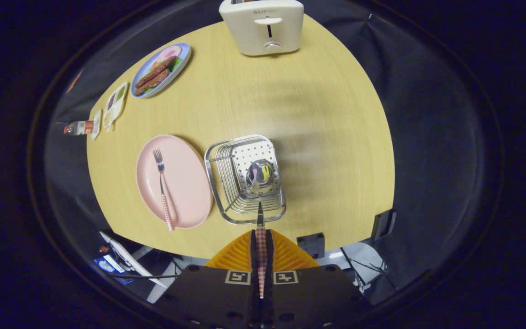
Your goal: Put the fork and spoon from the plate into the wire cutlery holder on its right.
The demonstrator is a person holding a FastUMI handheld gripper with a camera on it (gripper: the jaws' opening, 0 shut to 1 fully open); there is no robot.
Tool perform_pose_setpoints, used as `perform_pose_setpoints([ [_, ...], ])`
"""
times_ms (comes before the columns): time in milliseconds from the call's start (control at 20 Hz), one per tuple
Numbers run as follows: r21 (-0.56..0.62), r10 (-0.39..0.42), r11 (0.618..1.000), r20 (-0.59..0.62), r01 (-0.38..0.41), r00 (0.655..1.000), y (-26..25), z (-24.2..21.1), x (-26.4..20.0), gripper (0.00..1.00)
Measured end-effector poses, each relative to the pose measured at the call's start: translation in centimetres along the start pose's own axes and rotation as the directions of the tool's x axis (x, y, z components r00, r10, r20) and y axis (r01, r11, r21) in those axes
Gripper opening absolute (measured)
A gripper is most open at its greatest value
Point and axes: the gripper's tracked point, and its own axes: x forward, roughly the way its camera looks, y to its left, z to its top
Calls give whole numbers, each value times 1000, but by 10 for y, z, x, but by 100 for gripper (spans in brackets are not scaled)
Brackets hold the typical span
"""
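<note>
1. The gripper [261, 235] is clamped on the spoon [260, 183], whose bowl hangs over the wire cutlery holder [245, 178] just ahead.
2. Left of the holder (nearly touching) lies the plate [190, 176], with the fork [162, 185] on it.
3. Beyond both, a toaster [263, 25] stands at the table's [327, 137] far edge.

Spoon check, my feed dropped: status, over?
Claw shut on spoon, bowl over wire cutlery holder. Fork on pink plate. Nothing in the way.

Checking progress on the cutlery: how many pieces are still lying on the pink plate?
1. The fork lies on the pink plate. The spoon is clamped in the hand-held gripper, its bowl over the wire cutlery holder.
</note>
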Motion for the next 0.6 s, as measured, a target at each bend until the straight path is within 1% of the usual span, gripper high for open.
perform_pose_setpoints([
  [50,10,5,1000,-10,-5,1000,2,1,2,3],
  [100,16,7,1000,-7,-7,1000,3,5,3,6],
  [200,26,6,1000,-14,-6,1000,4,7,4,6],
  [250,33,8,999,-13,-8,1000,5,6,5,10],
  [350,38,23,999,-9,-22,1000,8,5,5,12],
  [400,42,26,999,-3,-26,1000,8,6,4,17],
  [450,43,23,999,5,-24,1000,7,6,3,19],
  [500,43,22,999,18,-23,1000,5,8,1,26],
  [550,46,22,999,43,-24,999,4,10,-3,30],
  [600,44,18,999,81,-21,997,3,15,-9,39],
])
